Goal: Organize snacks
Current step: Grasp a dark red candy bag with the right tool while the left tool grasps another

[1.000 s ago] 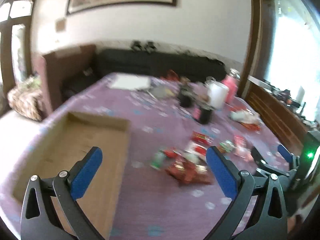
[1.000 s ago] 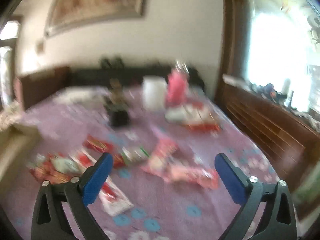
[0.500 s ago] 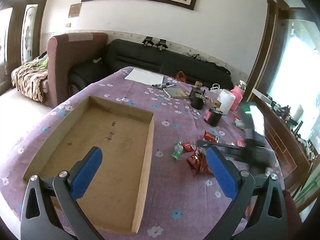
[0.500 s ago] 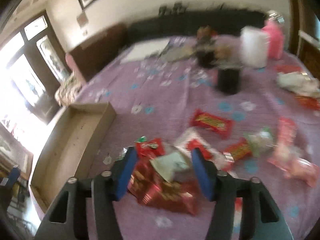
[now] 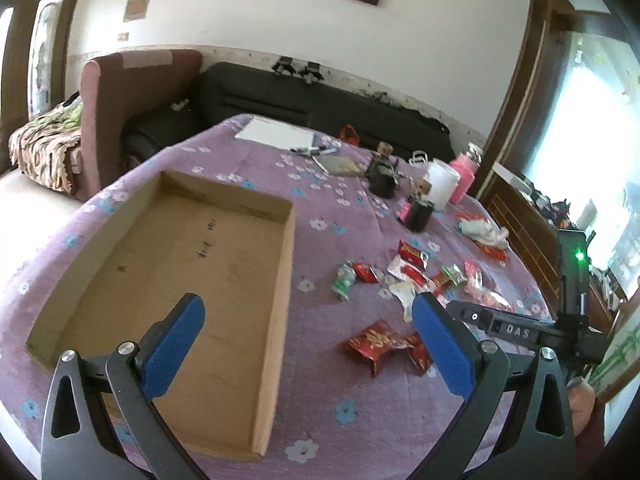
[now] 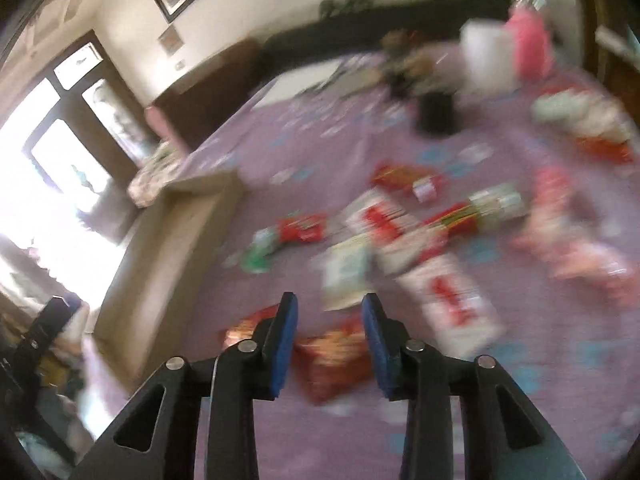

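Two hand-held grippers with blue pads reach over a table covered in a purple flowered cloth (image 5: 224, 160). The right gripper (image 6: 329, 312) has its jaws narrowed and closing, with a crinkled red snack packet (image 6: 332, 360) lying between the pads; the view is blurred, so whether the pads already press on it cannot be told. In the left wrist view this same red packet (image 5: 380, 342) lies on the cloth near the front, with the right gripper's black body coming in from the right. The left gripper (image 5: 308, 340) stands wide open and holds nothing, its left pad over the near part of one shallow cardboard box (image 5: 280, 280), which sits on the left half of the table and has nothing in it. Just beyond the red packet, to the right of the box, lies a loose scatter of small snack packets (image 5: 412, 272), red, white, green and pink; about eight show, though overlap makes the count uncertain. Farther right, one crumpled white bag (image 5: 480, 232) rests near the table's edge. Toward the far right stand two black cups (image 5: 418, 214), one white container (image 5: 442, 184) and one pink bottle (image 5: 464, 176). At the far end lie one white sheet of paper (image 5: 276, 132) and one notebook (image 5: 340, 164). Behind the table are one black sofa (image 5: 320, 104) and one maroon armchair (image 5: 132, 92).
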Demonstrator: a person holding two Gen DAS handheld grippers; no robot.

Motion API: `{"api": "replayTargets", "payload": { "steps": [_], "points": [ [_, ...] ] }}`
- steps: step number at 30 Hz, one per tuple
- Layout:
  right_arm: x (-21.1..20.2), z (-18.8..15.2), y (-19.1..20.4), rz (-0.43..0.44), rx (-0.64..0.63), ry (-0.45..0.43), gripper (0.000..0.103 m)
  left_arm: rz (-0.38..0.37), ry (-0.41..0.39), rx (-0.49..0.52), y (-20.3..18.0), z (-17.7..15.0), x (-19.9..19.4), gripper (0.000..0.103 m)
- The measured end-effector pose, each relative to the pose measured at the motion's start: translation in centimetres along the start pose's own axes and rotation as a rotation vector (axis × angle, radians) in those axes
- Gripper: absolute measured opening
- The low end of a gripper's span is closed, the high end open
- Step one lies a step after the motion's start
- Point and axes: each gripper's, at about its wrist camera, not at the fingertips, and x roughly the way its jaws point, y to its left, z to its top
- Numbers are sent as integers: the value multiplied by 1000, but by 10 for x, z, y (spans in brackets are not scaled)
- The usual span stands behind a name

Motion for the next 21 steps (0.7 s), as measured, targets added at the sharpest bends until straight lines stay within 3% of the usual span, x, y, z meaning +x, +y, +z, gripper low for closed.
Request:
{"api": "replayTargets", "payload": {
  "steps": [3, 7, 12, 17, 21],
  "points": [
    [4, -13, 3, 7, -49, 38, 37, -7, 32, 33, -11, -3, 5, 103],
    [13, -35, 2, -77, -9, 77, 38, 5, 53, 86, -20, -5, 7, 103],
    [13, -46, -18, 26, 180, 88, 40, -16, 79, 81, -23, -5, 14, 103],
    [31, -30, -11, -31, 203, 84, 52, -36, 95, 129, -30, -11, 14, 103],
    [51, -21, 8, -154, 90, 77, 47, -42, 120, 236, -46, -15, 21, 103]
  ]
}}
